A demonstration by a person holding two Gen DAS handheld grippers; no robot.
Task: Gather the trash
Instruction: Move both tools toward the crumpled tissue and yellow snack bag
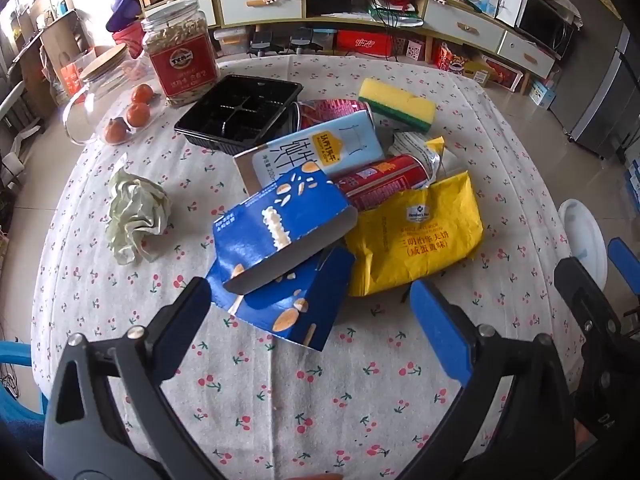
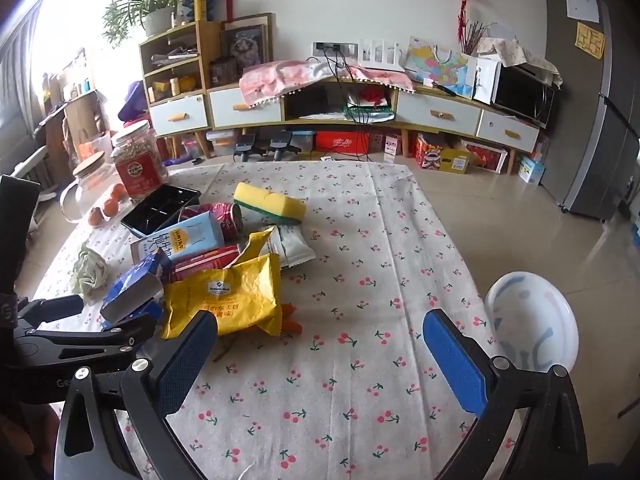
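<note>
Left gripper (image 1: 308, 296) tilted steeply over blue carton (image 1: 280, 220), right gripper (image 2: 320, 332) perhaps shallower, both gaping empty

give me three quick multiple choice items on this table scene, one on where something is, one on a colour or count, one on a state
1. Where does the sponge lie?
A. at the far side of the trash pile
B. inside the black tray
C. on the floor

2. How many oranges sit by the glass jug?
A. one
B. three
C. five

3. How is the left hand-held gripper?
A. shut on the yellow packet
B. shut on the blue carton
C. open, holding nothing

Answers:
1 A, the sponge lies on the cloth beyond the cans, beside the black tray.
2 B, three oranges show in a row.
3 C, its jaws stand wide, the blue carton untouched ahead.
</note>
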